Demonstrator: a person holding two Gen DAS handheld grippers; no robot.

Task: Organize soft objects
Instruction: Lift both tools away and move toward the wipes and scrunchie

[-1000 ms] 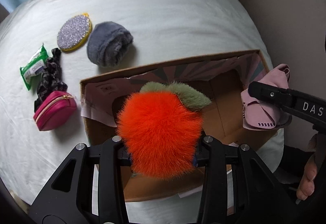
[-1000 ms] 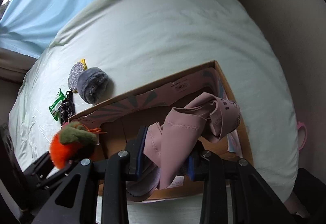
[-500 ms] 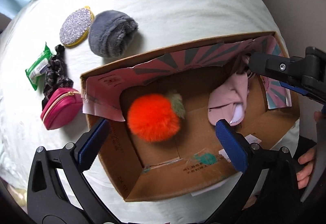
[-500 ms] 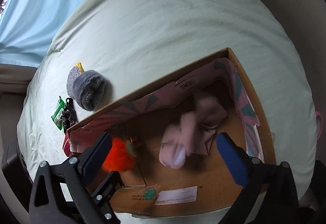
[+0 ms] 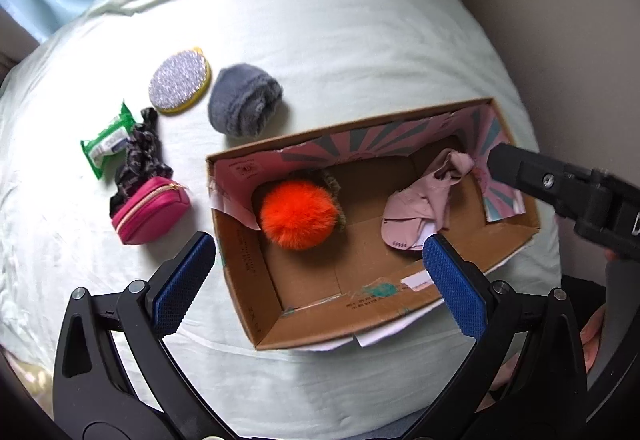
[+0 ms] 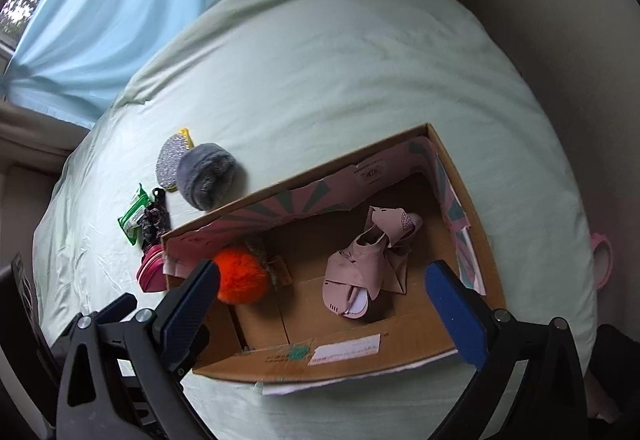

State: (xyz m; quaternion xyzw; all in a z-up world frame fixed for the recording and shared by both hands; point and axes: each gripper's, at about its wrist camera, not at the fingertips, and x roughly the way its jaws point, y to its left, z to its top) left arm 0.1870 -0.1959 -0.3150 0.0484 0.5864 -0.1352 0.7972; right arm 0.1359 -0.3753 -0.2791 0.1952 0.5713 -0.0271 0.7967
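Left gripper (image 5: 318, 280): we held it above the box with its blue pads spread wide and nothing between them.
Right gripper (image 6: 320, 304): we held it over the box too, its jaws standing equally wide and bare; one of its black fingers reached into the left wrist view from the right.
Cardboard box (image 5: 248, 280): it sat open on the pale green bedsheet (image 5: 340, 39), its inner walls lined with pink and teal paper.
Orange pom-pom (image 5: 298, 213): we saw it lying on the box floor at the left end, against the lining, with a tuft of olive fur behind it.
Pink fabric piece (image 6: 368, 268): it lay crumpled on the box floor toward the right end, well apart from the pom-pom.
Grey fleece roll (image 5: 244, 105): it rested on the sheet just beyond the box's far wall.
Glitter pad (image 5: 180, 81): it lay just beside the grey roll, yellow rim showing.
Green packet (image 5: 106, 143): it lay left of the box, touching a dark scrunchie (image 5: 140, 159).
Magenta pouch (image 5: 150, 209): zipped shut, it sat near the box's left wall, against the scrunchie.
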